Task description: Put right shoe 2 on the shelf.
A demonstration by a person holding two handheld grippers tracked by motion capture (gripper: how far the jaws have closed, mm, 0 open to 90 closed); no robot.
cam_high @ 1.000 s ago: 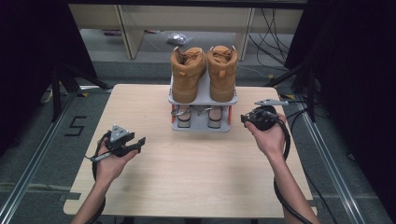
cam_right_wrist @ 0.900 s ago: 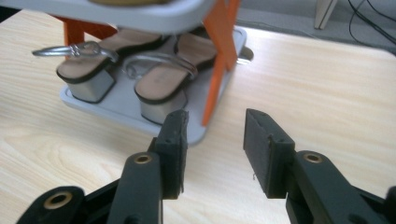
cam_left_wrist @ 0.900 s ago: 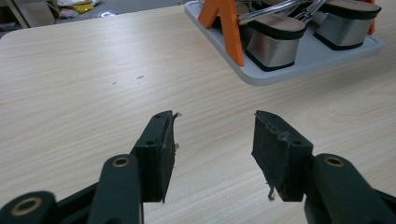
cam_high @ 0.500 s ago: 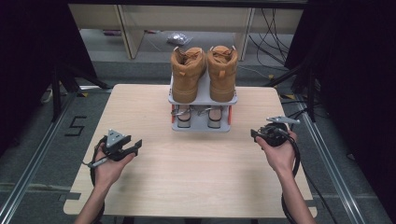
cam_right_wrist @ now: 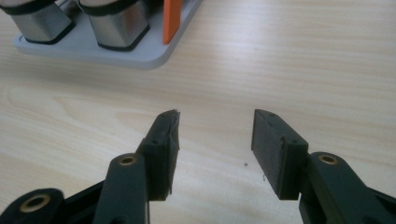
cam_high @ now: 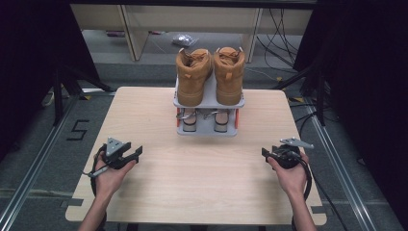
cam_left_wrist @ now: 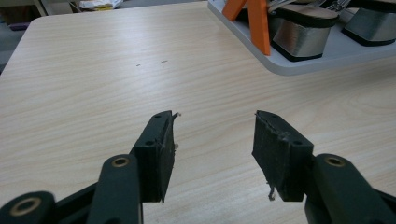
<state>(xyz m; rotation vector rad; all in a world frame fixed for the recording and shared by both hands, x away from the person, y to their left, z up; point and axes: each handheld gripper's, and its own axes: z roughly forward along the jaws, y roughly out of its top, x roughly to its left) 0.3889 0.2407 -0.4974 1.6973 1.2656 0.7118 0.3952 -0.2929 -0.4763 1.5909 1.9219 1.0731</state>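
Observation:
A pair of tan boots (cam_high: pixel 192 74) stands on the top shelf of a grey two-tier rack (cam_high: pixel 208 131) at the table's far middle. Sandals with silver block heels (cam_high: pixel 189 120) occupy the lower shelf between orange posts. Low over the table's near left, my left gripper (cam_high: pixel 132 153) is open and empty; its jaws (cam_left_wrist: pixel 215 126) point past bare wood toward a silver heel (cam_left_wrist: pixel 303 39). At the near right, my right gripper (cam_high: pixel 266 153) is open with nothing between its jaws (cam_right_wrist: pixel 215 123), which have just been opening. It faces the rack base (cam_right_wrist: pixel 93 53).
The light wooden table (cam_high: pixel 202 192) lies bare between my hands. Metal rails run along the floor on both sides, and a "5" mark (cam_high: pixel 79 130) is at the left. Cables trail at the right, and a plastic bag (cam_high: pixel 185 38) lies on the floor beyond the rack.
My right hand has come down and back from beside the rack to the table's near right, its jaws wider. The left hand has sunk a little nearer the tabletop.

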